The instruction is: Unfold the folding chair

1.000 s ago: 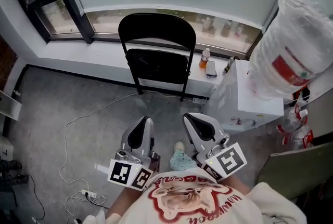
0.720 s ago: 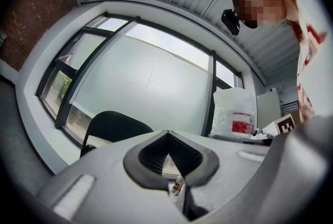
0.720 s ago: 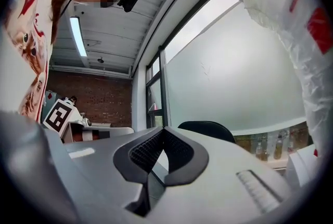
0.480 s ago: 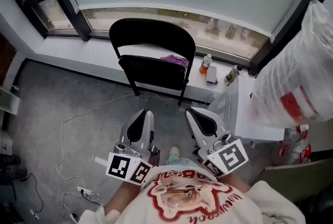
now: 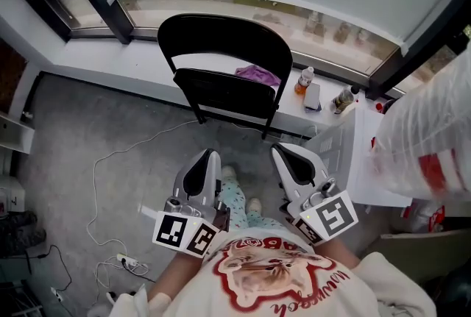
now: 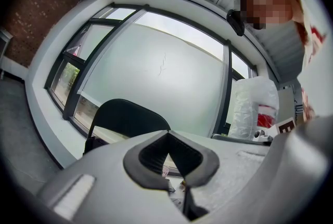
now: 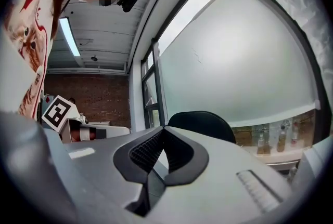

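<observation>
Folding chair (image 5: 221,43): black, stands on the grey floor (image 5: 88,132) right against the window sill (image 5: 147,73), back toward the glass. Seat panel sits close under the backrest and looks tipped up, so the chair reads as folded, not opened out. Nothing touches it.

Left tongs (image 5: 208,157): clenched, tips meet, nothing between them. They point level toward the chair but sit well apart from it, low in the head view in front of the person's body. The left gripper view shows the pads pressed together at the tip, with the chair's backrest beyond them.

Right tongs (image 5: 283,154): clenched too, empty. They lie beside the left tongs, pointing the same way, well short of the chair. The right gripper view shows the pads closed and the chair's backrest just past the tip.

Person: printed shirt (image 5: 272,271) at bottom of the head view, feet (image 5: 254,205) on the floor between the two tongs.

On the sill: purple cloth (image 5: 257,75) behind the chair's right side, orange bottle (image 5: 302,80) further right, with a few small items beside it that are too small to tell.

Right of the chair: white box (image 5: 335,154), a big white plastic bag (image 5: 427,154) over it.

On the floor, left: white cable (image 5: 110,161) running to a power strip (image 5: 126,262).
</observation>
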`<state>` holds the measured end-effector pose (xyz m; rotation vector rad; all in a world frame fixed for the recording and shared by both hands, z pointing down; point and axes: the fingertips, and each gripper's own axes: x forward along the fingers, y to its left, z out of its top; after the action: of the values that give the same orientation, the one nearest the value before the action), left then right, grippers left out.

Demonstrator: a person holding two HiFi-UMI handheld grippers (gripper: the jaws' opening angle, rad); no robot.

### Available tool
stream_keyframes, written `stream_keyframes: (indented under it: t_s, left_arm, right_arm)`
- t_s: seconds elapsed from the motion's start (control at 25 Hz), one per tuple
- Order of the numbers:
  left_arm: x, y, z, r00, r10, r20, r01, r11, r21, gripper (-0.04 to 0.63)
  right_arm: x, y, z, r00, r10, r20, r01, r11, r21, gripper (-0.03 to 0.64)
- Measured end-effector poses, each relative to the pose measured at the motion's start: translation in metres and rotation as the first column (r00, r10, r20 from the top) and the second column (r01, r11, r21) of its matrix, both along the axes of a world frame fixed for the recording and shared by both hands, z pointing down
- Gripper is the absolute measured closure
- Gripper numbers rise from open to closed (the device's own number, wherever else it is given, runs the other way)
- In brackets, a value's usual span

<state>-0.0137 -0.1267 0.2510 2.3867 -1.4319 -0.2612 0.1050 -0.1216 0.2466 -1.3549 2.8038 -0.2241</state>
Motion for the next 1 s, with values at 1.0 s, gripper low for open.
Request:
stream_keyframes:
  t_s: [1.0]
  left_arm:
    - [-0.032,-0.199,0.058,0.996,0.012,-0.084,-0.024,0.988,-0.151,0.595]
  right_arm:
    - [0.000,-0.180,0.037,0.970,0.227,-0.087,-0.230,0.973,-0.029,0.591]
